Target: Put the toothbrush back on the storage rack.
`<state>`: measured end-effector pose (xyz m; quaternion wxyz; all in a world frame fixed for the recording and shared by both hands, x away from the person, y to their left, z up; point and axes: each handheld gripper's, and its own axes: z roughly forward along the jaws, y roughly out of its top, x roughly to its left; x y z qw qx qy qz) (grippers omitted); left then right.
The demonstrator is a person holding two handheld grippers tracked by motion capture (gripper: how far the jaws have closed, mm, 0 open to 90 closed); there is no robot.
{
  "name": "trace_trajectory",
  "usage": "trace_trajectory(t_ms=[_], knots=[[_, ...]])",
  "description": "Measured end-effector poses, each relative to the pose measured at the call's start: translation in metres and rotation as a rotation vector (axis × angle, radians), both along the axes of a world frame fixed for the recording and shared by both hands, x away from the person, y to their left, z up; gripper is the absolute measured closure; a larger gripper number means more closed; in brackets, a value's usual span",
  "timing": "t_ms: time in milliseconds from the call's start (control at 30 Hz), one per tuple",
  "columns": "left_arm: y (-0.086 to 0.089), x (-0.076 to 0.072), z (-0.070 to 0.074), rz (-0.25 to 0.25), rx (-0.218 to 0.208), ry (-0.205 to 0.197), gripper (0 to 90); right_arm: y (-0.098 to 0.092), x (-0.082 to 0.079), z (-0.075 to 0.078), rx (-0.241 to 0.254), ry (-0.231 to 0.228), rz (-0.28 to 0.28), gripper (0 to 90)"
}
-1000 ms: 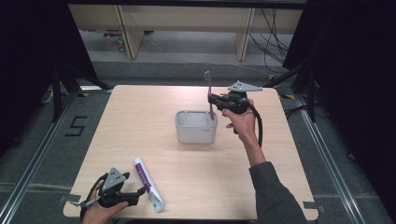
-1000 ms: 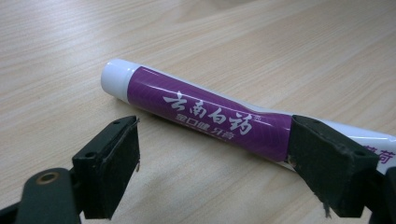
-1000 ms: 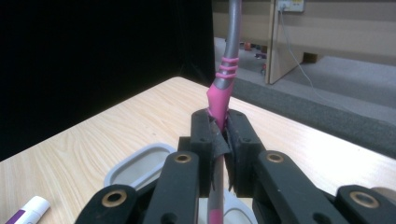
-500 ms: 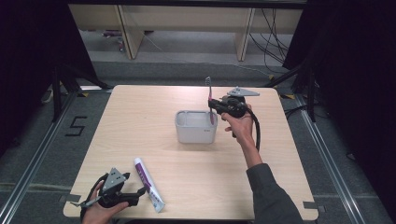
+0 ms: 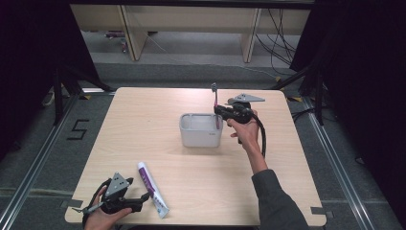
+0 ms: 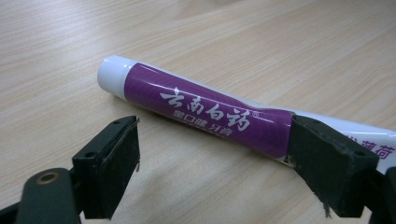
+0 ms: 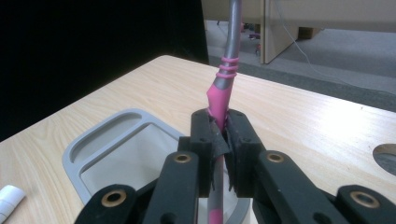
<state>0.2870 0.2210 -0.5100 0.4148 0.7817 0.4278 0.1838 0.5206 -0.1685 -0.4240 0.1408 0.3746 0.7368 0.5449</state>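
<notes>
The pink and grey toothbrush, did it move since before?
Yes. The pink and grey toothbrush, clamped in the right hand-held gripper, has sunk a little towards the grey plastic tub on the table; its head now sits lower against the table's far edge.

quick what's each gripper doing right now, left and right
Left gripper: open, jaws set apart at the purple toothpaste tube, not pressing it.
Right gripper: shut on the pink and grey toothbrush, upright over the grey holder.
</notes>
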Motion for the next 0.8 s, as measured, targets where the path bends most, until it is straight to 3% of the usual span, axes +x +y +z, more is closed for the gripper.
trace_trajectory(t_ms=[33,67,200,267,367,400,467,600,667,800], knots=[[0.0005,0.0001,0.0001,-0.005,0.009,0.003,16.5,-0.0013,0.0021,-0.0009,-0.020,-0.030,0.006,82.9],[0.0001,-0.0004,-0.0003,-0.001,0.001,0.005,16.6,0.0000,0.0010,-0.0024,-0.001,0.014,-0.003,82.9],[0.0008,0.0000,0.0001,0.000,0.005,0.003,16.6,-0.0004,0.0003,-0.0045,0.003,0.024,-0.011,82.9],[0.0001,-0.0006,-0.0005,0.004,-0.004,0.002,16.6,-0.0021,0.0029,-0.0066,-0.017,-0.009,-0.003,82.8],[0.0005,-0.0002,-0.0001,0.000,0.004,0.004,16.6,-0.0024,0.0011,-0.0065,-0.011,0.014,-0.003,82.8],[0.0003,-0.0008,-0.0004,0.000,0.004,0.007,16.6,-0.0032,0.0021,-0.0078,-0.032,-0.008,-0.006,82.6],[-0.0003,-0.0007,-0.0004,0.006,-0.008,0.000,16.5,-0.0022,0.0013,-0.0084,-0.027,0.021,0.001,82.6],[0.0002,-0.0007,-0.0007,0.002,0.001,0.006,16.6,-0.0037,0.0019,-0.0094,-0.040,0.004,-0.014,82.4],[0.0004,-0.0007,-0.0004,-0.004,0.008,0.009,16.5,-0.0030,0.0004,-0.0093,-0.029,0.040,-0.014,82.3],[-0.0001,-0.0004,-0.0011,-0.010,0.005,0.008,16.5,-0.0035,0.0006,-0.0106,-0.041,0.029,-0.013,82.0]])
